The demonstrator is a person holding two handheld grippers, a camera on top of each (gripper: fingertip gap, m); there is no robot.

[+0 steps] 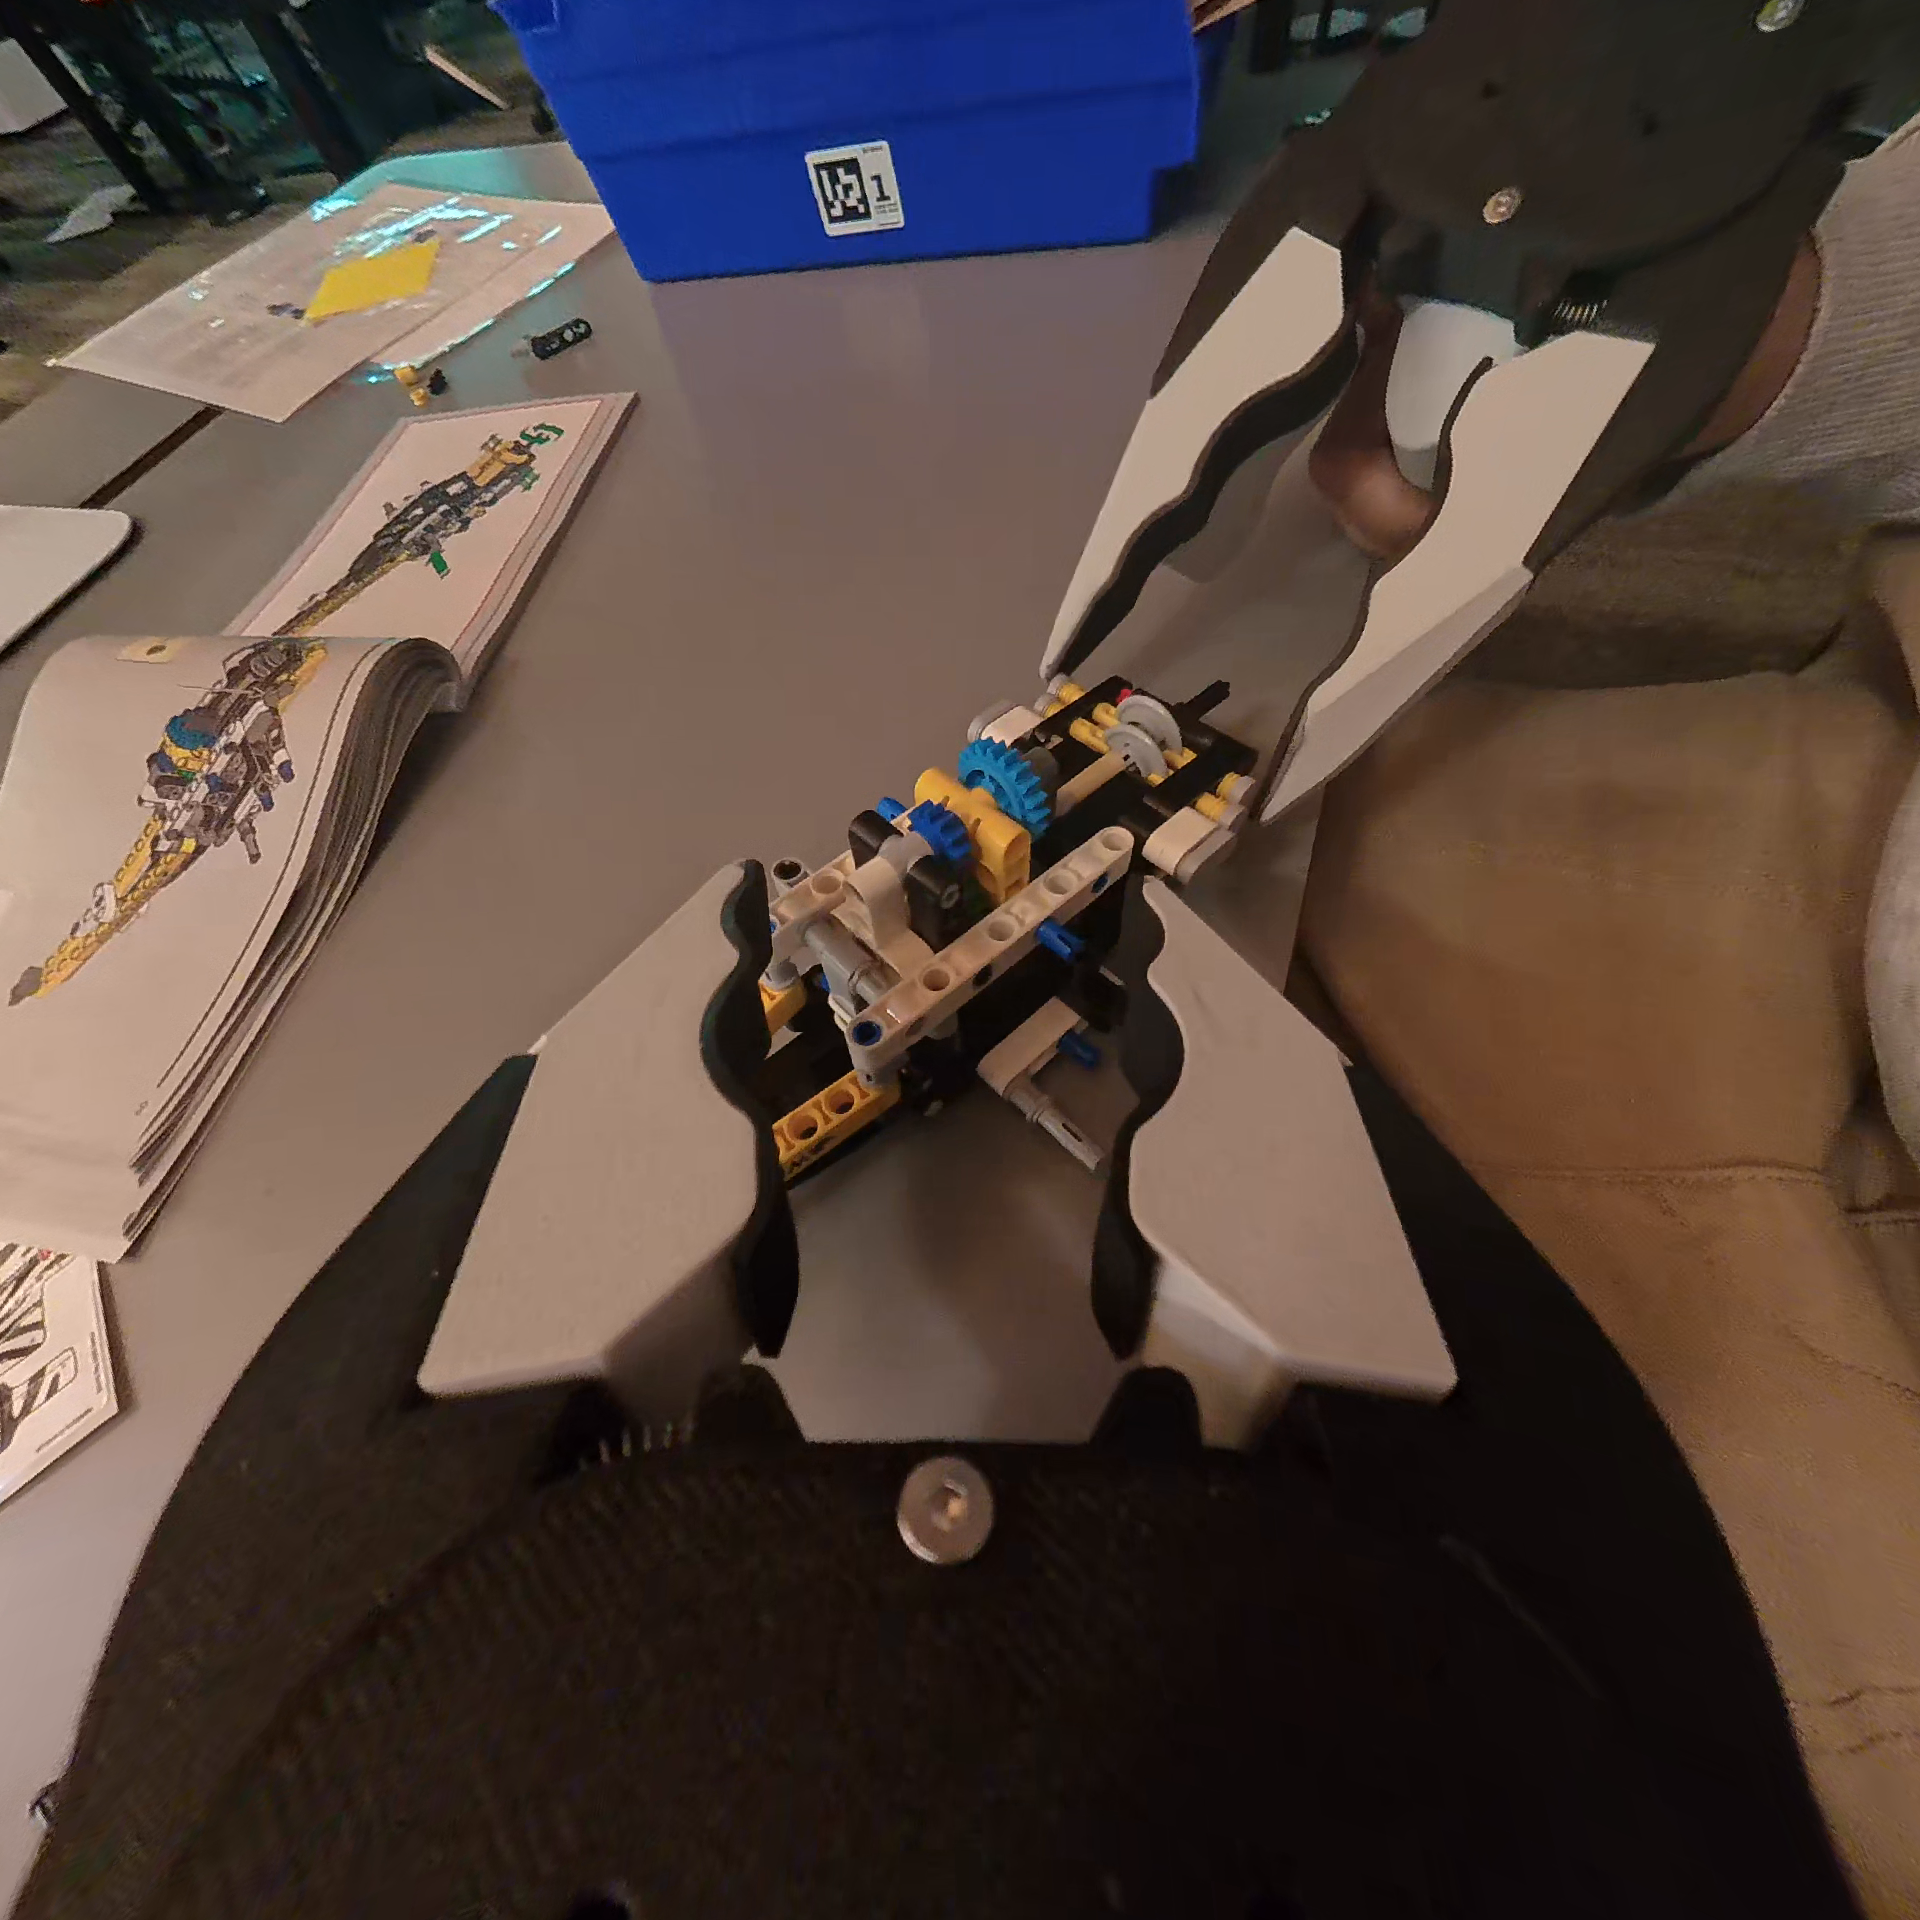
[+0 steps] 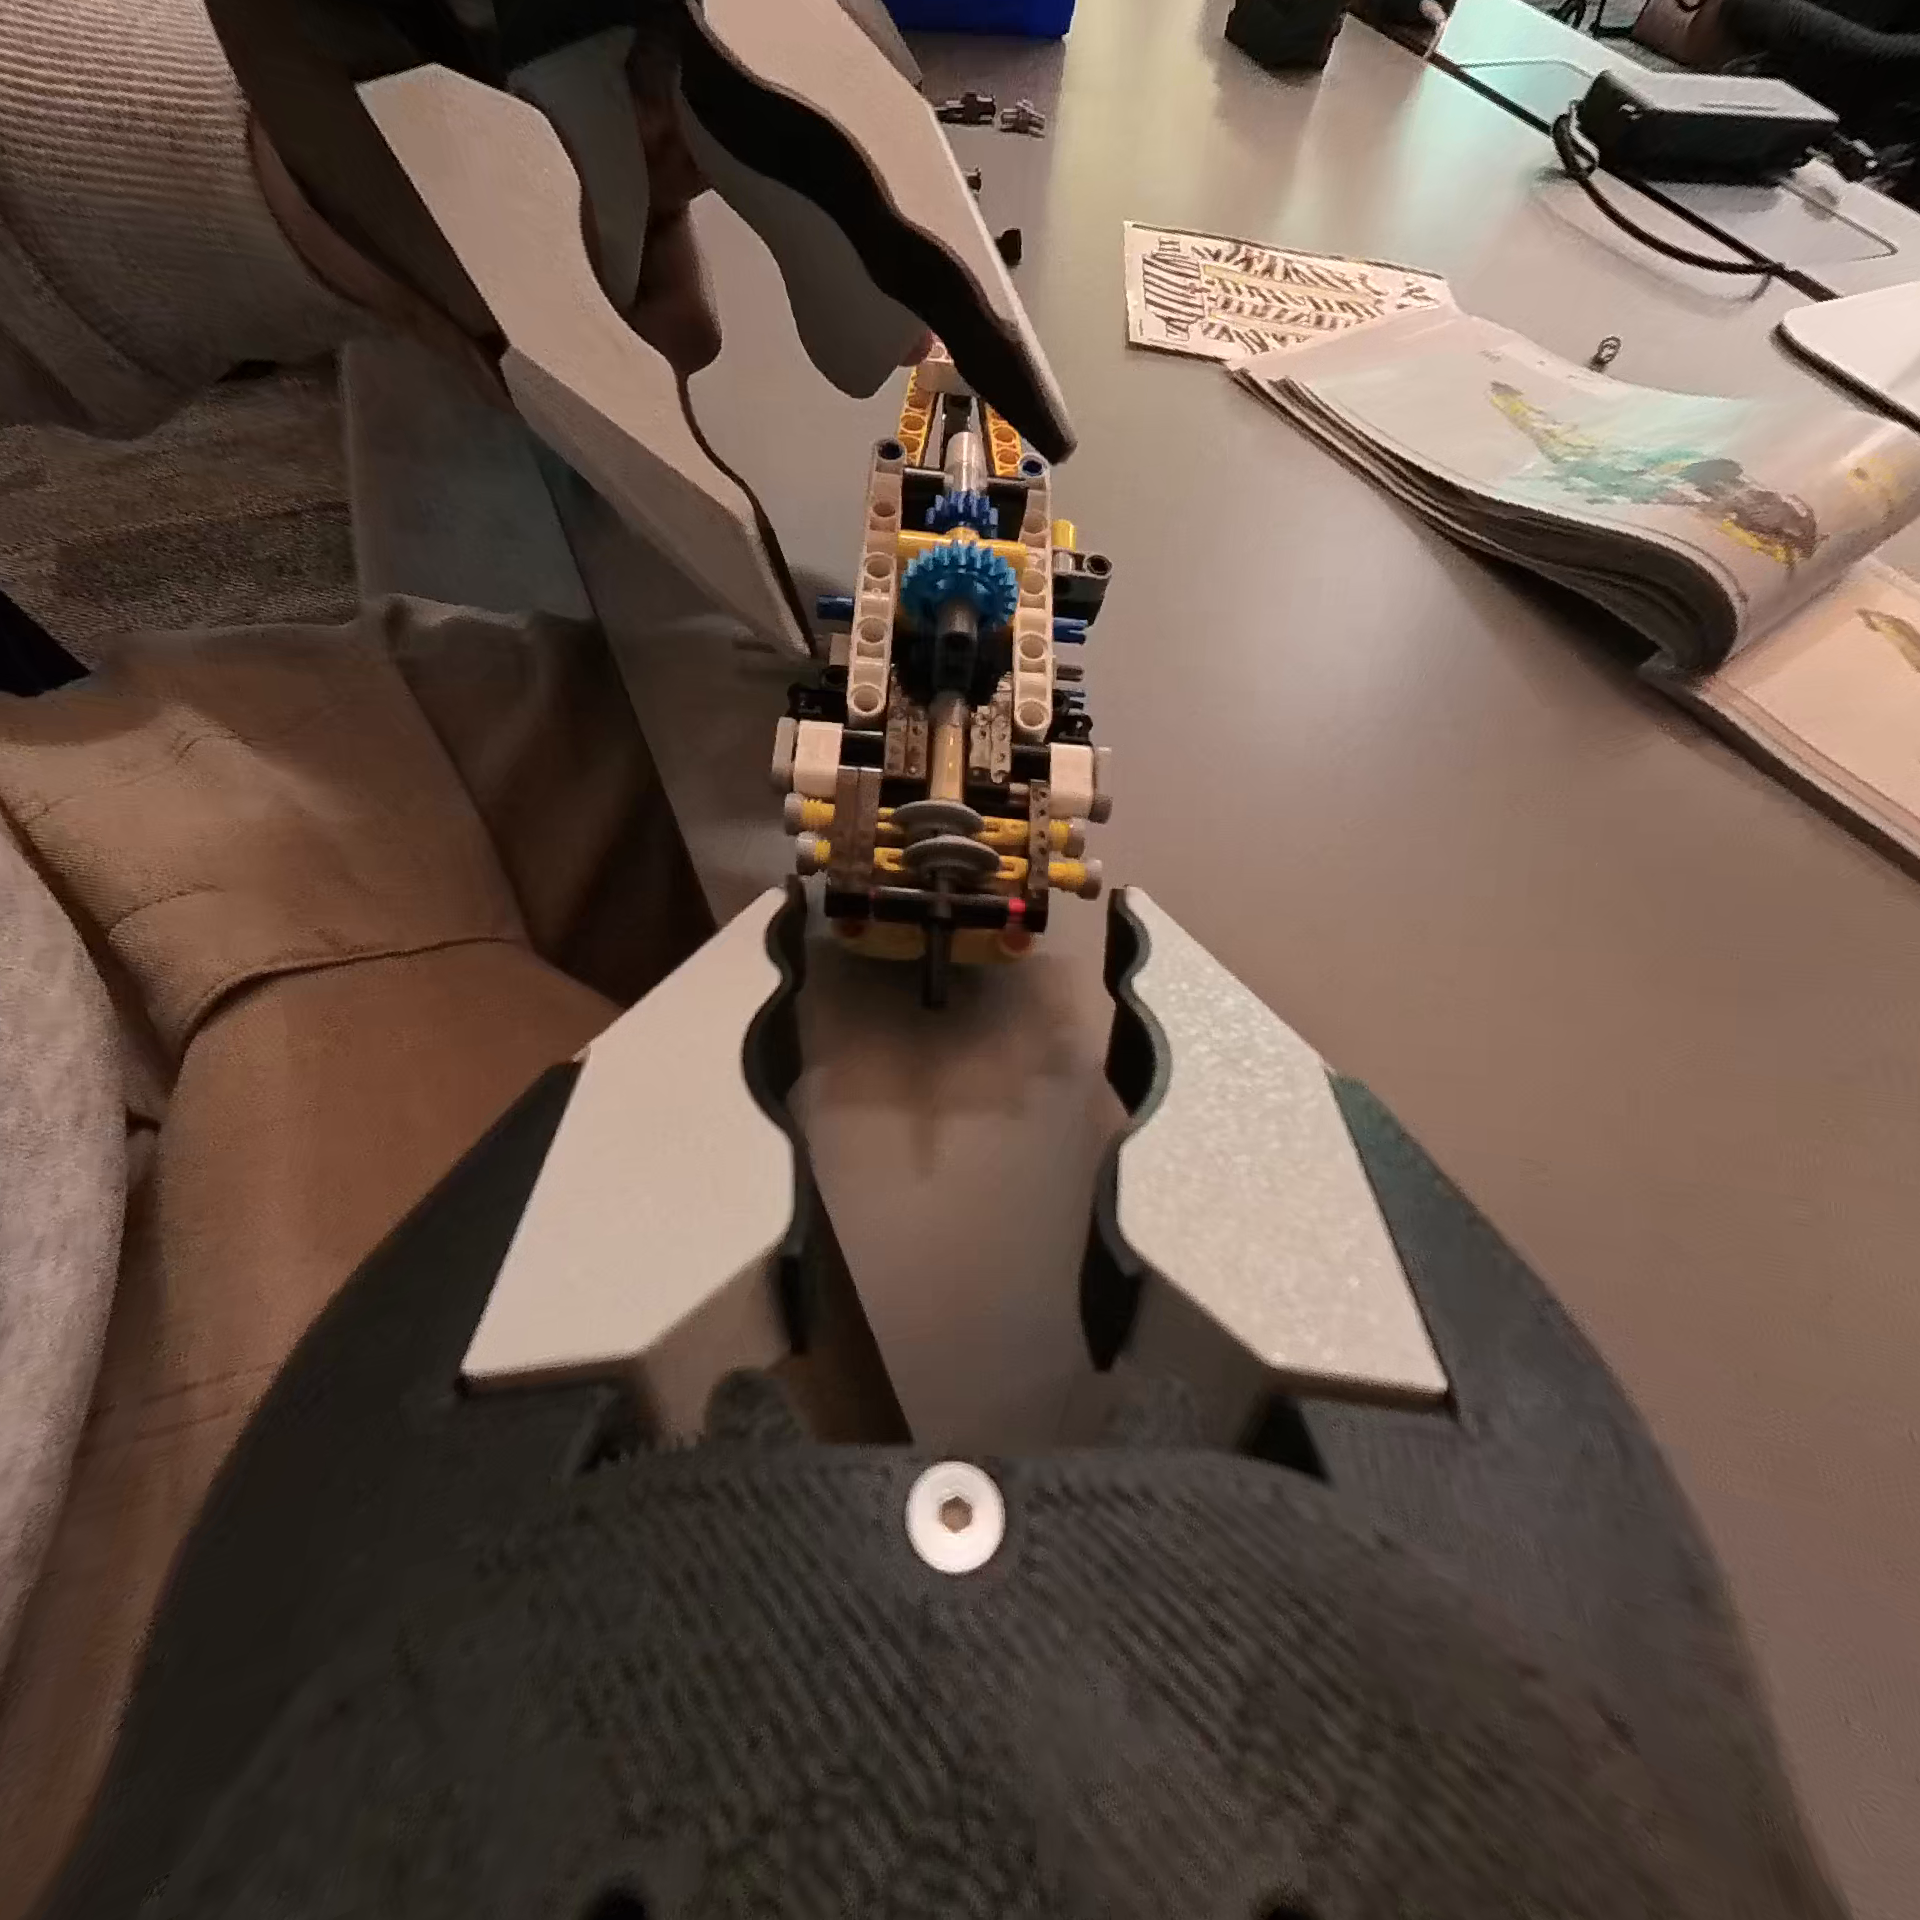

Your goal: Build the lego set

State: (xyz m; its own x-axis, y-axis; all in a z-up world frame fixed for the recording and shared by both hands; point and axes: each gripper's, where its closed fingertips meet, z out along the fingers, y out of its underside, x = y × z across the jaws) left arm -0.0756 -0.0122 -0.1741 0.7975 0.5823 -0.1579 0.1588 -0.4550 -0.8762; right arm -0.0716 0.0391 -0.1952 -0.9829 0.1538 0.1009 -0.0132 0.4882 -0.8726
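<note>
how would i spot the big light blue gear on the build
Find the lego assembly lying on the grey table between both grippers. Midway along its top, against a yellow block, stands the big light blue gear; the neighbouring gear is smaller, darker blue.

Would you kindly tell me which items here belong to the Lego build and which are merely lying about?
Part of the job:
- yellow, black and grey Lego gear assembly
- open instruction booklet
- small loose black Lego pieces
- left tool, right tool

Lying about:
- blue plastic bin
- black power adapter with cable
- zebra-striped printed sheet
</note>
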